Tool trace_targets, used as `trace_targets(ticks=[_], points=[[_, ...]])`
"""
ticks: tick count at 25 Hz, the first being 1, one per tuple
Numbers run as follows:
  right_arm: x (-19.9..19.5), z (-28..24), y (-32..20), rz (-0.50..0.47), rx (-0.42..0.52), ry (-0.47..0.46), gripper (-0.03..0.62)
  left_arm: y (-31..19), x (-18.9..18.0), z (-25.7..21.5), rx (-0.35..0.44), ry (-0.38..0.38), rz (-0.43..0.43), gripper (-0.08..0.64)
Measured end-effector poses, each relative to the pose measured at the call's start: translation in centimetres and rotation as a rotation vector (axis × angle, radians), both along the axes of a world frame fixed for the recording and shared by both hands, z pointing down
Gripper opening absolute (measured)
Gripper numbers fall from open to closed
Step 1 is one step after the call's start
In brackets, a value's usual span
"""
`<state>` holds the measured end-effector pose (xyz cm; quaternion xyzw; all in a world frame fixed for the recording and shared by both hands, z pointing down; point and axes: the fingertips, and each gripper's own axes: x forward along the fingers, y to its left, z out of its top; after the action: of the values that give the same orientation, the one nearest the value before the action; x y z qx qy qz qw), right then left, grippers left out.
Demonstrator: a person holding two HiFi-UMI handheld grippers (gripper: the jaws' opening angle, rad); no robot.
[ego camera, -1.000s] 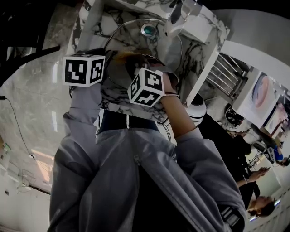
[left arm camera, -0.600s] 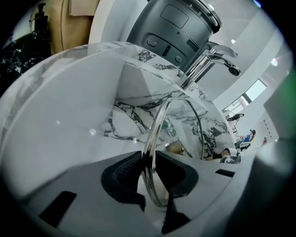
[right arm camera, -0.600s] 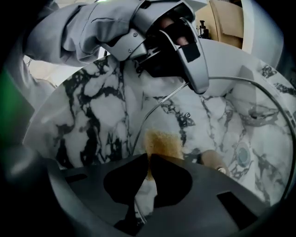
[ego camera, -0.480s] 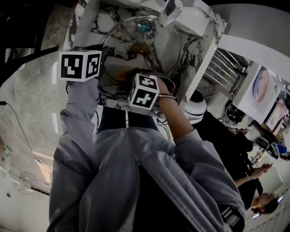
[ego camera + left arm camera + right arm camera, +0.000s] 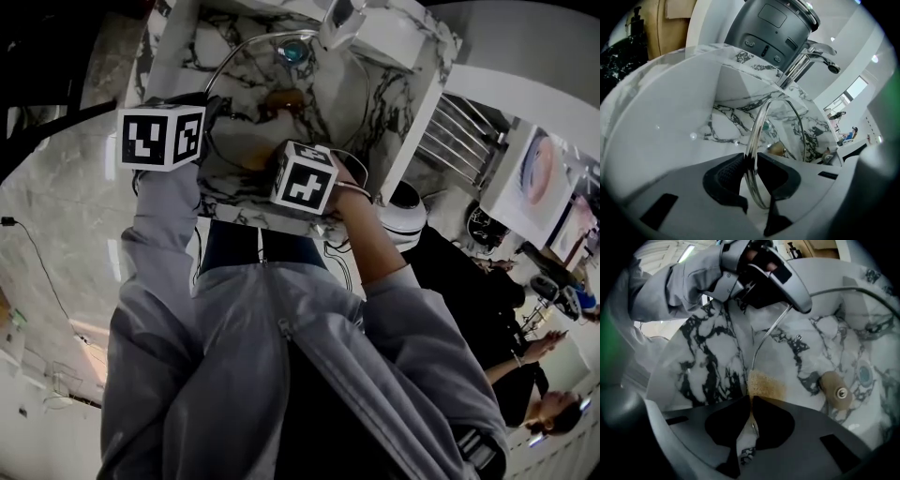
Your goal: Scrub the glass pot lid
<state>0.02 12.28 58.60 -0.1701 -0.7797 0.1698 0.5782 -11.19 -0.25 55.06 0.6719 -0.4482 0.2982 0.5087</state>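
The left gripper (image 5: 750, 161) is gripping the round clear glass pot lid (image 5: 761, 119); the right gripper (image 5: 751, 401) is pinching a small brown sponge (image 5: 765, 384).

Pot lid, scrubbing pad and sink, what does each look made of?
Pot lid: clear glass, since the veined surface behind shows through it, with a shiny metal-looking rim.
Scrubbing pad: tan, grainy and porous, probably sponge.
Sink: glossy white with dark veins, so marble or a marble-look finish.

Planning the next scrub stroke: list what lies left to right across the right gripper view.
Grey jacket sleeve → brown scrubbing sponge → tan oblong lid knob → round bluish sink drain.
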Motion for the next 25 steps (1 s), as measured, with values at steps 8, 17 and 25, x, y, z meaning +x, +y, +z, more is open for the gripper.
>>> trace_targets(ticks=[8, 17, 25], points=[[-1.2, -8.9, -10.9, 0.260, 0.466, -0.217, 0.041, -0.2, 0.2, -0.7, 0.035, -0.017, 0.020, 0.092], [-1.2, -9.9, -20.7, 0.303, 0.903, -0.252, 0.041, -0.4, 0.1, -0.7, 0.046, -0.015, 0.038, 0.091], [-0.9, -5.2, -20.1, 0.177, 0.878, -0.178, 0.041, -0.4, 0.2, -0.5, 0.055, -0.021, 0.038, 0.091]])
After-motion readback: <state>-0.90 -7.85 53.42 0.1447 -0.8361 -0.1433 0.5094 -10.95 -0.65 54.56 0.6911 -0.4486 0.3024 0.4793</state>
